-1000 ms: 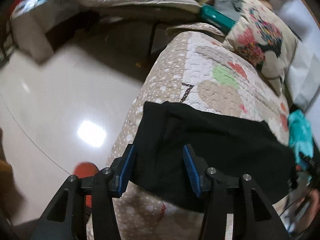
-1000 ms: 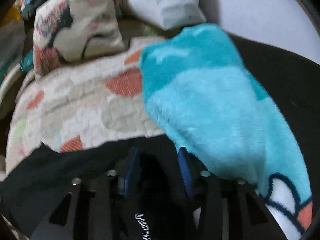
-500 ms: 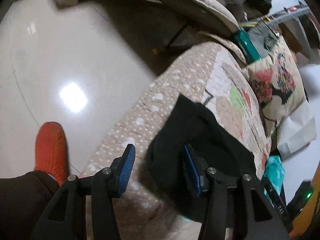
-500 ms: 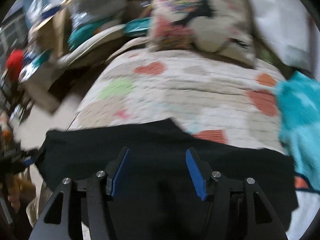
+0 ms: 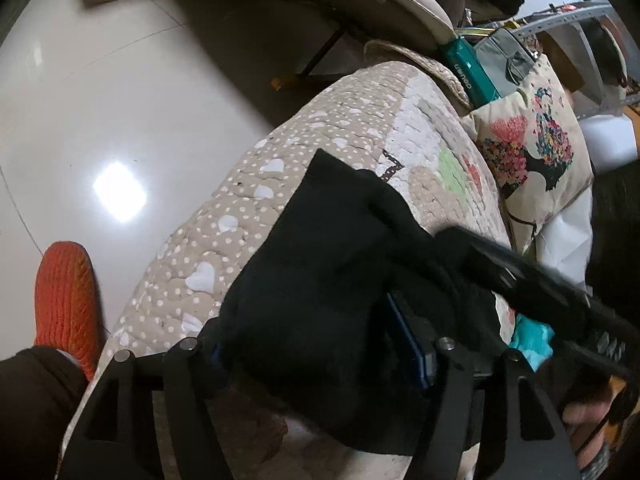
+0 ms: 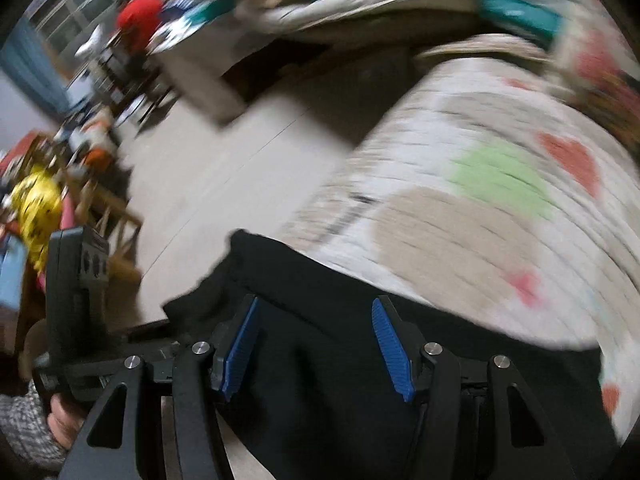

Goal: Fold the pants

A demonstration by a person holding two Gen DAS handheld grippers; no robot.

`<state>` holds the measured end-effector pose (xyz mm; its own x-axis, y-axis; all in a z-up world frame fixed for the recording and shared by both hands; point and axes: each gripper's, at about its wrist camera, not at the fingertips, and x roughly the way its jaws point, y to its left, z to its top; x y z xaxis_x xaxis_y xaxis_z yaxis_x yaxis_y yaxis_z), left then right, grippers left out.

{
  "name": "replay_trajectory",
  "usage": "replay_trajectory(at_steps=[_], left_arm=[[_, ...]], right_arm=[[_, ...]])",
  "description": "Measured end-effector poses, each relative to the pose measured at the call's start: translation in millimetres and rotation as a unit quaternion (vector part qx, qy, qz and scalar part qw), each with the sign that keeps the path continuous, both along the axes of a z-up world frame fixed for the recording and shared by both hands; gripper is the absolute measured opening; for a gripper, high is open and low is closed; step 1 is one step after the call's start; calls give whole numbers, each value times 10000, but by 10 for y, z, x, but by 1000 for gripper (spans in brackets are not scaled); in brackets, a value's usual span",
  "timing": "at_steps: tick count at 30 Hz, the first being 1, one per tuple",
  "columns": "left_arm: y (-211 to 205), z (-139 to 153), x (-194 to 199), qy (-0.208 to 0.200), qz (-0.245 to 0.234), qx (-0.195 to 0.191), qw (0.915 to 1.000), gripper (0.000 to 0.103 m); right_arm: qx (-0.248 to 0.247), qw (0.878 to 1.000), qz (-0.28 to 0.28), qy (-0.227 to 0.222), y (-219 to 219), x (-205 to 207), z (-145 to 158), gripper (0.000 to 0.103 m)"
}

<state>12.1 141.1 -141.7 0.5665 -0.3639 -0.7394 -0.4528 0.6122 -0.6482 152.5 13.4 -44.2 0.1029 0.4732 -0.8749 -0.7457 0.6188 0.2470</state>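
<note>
The black pants (image 5: 320, 264) lie bunched on a quilted sofa cover (image 5: 240, 220). In the left wrist view the cloth lies over and between my left gripper's (image 5: 316, 340) wide-apart fingers, hiding the left pad; the right blue pad (image 5: 408, 348) shows. The right gripper's black body (image 5: 540, 284) reaches in from the right. In the blurred right wrist view my right gripper (image 6: 316, 344) is open, blue pads wide apart, just above the black pants (image 6: 320, 400). The left gripper's handle (image 6: 76, 280) shows at the left.
A printed cushion (image 5: 532, 148) leans at the sofa's back. A turquoise fleece item (image 5: 532, 340) lies at the right. The glossy tiled floor (image 5: 100, 100) is on the left, with my orange-slippered foot (image 5: 64, 300). Cluttered furniture stands beyond the floor.
The left gripper has pushed forward into the pants, so cloth now bunches between its fingers. The right gripper has swung left along the pants toward the left gripper, still open.
</note>
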Motion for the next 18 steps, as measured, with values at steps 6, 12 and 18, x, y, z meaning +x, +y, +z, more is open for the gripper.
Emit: replay_trajectory(at_steps=[6, 12, 18], left_arm=[[15, -22, 7, 57, 199, -49, 9998, 66], [-33, 16, 55, 253, 41, 394, 9989, 38], [-15, 131, 49, 80, -63, 221, 9997, 17]], right_arm=[[-579, 9962, 645, 38, 596, 76, -241, 62], [-909, 9896, 1111, 10, 905, -54, -415, 60], [-982, 9894, 1056, -141, 882, -105, -420, 20]])
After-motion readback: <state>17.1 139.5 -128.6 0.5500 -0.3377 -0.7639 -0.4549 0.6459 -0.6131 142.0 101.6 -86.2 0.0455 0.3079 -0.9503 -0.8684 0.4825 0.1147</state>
